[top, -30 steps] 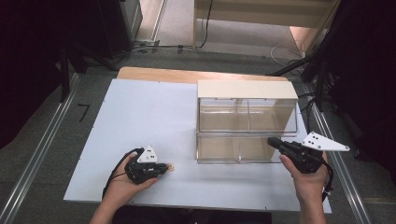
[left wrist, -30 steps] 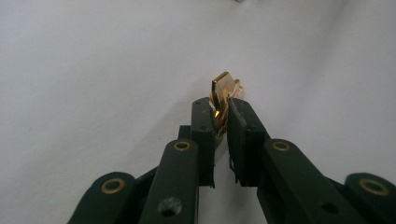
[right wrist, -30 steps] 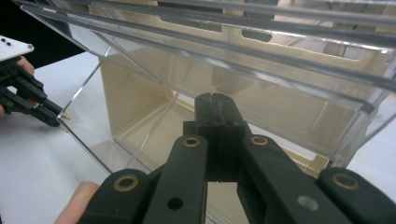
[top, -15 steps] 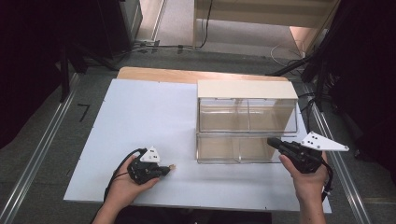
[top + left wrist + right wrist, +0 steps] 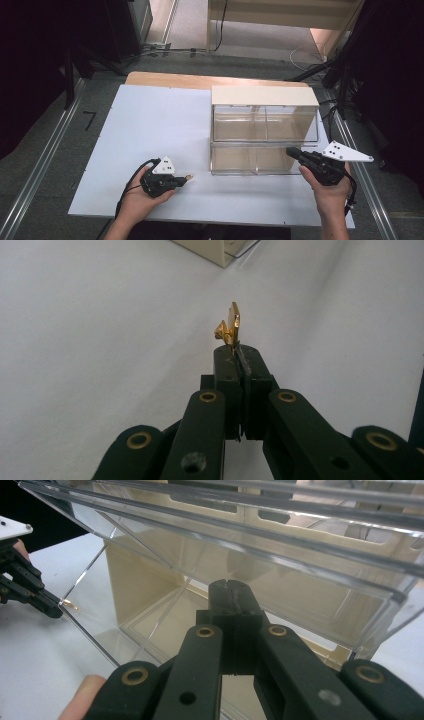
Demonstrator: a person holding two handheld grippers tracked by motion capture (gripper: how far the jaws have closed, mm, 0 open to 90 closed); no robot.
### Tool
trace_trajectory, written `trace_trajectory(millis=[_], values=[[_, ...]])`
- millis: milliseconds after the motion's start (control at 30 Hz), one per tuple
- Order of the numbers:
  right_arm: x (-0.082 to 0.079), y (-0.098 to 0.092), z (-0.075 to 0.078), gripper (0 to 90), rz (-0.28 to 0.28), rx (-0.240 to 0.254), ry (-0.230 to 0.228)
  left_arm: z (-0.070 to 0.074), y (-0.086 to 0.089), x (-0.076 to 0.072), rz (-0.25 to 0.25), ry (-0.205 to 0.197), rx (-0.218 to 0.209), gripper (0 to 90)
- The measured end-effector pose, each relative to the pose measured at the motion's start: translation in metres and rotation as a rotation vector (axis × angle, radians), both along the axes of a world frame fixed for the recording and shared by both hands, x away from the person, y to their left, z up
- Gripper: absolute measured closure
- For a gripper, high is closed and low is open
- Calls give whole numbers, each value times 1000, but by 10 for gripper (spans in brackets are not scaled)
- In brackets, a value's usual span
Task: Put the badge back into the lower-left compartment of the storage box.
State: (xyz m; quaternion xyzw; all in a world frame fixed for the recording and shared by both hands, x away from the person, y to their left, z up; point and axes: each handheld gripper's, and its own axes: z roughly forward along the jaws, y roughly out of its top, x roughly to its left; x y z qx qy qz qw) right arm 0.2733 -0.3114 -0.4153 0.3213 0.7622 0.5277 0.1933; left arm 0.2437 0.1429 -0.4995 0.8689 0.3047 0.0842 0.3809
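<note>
Gold clip (image 5: 232, 326), small & metallic, is pinched between the tips of the left gripper (image 5: 239, 347); it sticks out past the black jaws, standing on edge, w/ a little rounded knob on one side. Jaws are pressed together on its lower end. In the high view the clip (image 5: 188, 177) is a tiny pale speck at the gripper's (image 5: 184, 179) tip, just above the white table top (image 5: 150, 120), near the front edge & left of centre. Whether it touches the table can't be told. A person's left hand (image 5: 142, 192) cups that gripper from below, cable looping round the wrist.

To the right, near but apart from the clip, stands a clear plastic drawer unit (image 5: 264, 131) w/ a cream top, 2 tiers, each split into 2 compartments. Its lower tier faces the front edge.

Right gripper (image 5: 292, 152) points at the lower right drawer front, held by the right hand (image 5: 330, 187). In the right gripper view its jaws are pressed together w/ nothing between them, tips (image 5: 231, 587) just at the clear drawer wall (image 5: 150, 580); contact can't be told. The left gripper (image 5: 47, 609) shows far off at left.
</note>
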Motion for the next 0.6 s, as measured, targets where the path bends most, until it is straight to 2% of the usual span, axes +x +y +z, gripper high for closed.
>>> trace_trajectory(millis=[133, 300, 600], values=[[0, 0, 0, 884, -1, -1, 0, 4, 1, -1, 6, -10, -17, 885], [0, 0, 0, 884, -2, -2, 0, 12, 0, -3, 12, -36, -65, 885], [0, 0, 0, 884, 0, -1, -1, 22, -1, -5, 13, -75, -110, 885]])
